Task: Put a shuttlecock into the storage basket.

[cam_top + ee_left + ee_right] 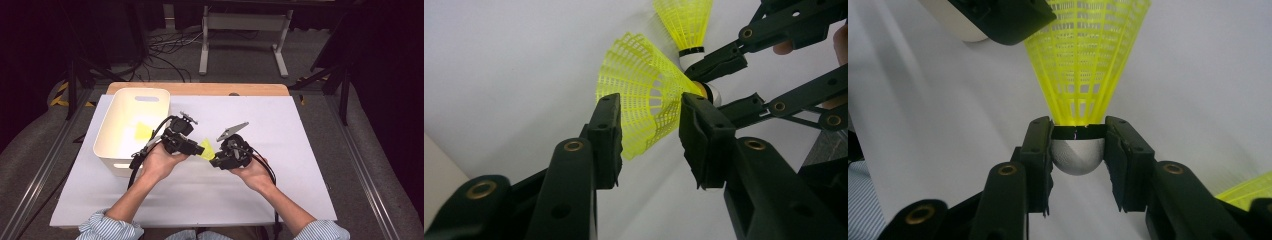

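Shuttlecock work sits near the middle of the white-covered bench (280,125). The right claw (1079,150) is clamped on the white rounded cork base of a yellow plastic mesh shuttlecock (1083,65), one pad pressed to each side of the base just under its black band, the skirt fanning away from the jaws. In the high view this shuttlecock (206,148) hangs above the bench between the two hands, a little nearer the front edge than the back.

The left claw (649,130) faces the open end of that skirt (644,110). Its jaws stand at a middling width, either side of the skirt's rim; the right-hand pad lies against the mesh, while whether the other one touches I cannot tell.

A second yellow mesh shuttlecock (684,25) with a white base lies on the bench just beyond. A white rectangular plastic bin (112,140) stands toward the bench's left edge, near the back corner, with a yellow shuttlecock piece (143,131) inside it. Left hand (160,162) and right hand (255,172) are close together, striped sleeves (107,227) at the front edge.
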`<state>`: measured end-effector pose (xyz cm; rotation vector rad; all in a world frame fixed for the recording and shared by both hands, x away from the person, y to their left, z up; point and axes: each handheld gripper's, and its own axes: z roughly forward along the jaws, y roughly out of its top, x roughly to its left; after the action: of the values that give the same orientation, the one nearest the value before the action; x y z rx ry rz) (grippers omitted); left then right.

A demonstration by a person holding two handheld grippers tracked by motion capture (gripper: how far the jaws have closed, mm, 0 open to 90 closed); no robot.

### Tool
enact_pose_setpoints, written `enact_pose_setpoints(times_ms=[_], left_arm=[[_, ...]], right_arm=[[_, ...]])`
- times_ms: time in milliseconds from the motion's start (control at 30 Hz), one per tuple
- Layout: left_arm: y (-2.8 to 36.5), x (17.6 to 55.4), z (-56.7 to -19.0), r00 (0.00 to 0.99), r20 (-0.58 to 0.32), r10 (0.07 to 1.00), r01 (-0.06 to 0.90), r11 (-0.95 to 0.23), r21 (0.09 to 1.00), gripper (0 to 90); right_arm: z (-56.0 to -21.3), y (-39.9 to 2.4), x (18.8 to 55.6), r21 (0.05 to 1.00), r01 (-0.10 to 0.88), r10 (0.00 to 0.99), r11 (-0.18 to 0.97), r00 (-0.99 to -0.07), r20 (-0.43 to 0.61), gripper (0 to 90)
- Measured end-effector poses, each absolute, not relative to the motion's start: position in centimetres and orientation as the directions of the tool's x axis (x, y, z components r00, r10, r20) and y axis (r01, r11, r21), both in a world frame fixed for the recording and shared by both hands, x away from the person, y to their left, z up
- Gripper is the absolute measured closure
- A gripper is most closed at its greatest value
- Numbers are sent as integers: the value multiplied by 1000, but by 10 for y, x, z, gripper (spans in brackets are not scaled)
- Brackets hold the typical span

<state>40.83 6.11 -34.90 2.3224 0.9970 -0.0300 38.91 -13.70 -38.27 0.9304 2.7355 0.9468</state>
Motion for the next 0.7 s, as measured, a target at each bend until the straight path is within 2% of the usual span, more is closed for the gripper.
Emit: enact_pose_setpoints(times_ms=[400, 700], left_arm=[[59, 407, -350, 728, -245, 640, 657, -551, 514, 769], [59, 406, -349, 740, -228, 632, 642, -563, 521, 844]], right_arm=[[-384, -136, 390, 588, 520, 585, 620, -805, 96, 646], [-387, -136, 391, 592, 518, 588, 618, -804, 91, 645]])
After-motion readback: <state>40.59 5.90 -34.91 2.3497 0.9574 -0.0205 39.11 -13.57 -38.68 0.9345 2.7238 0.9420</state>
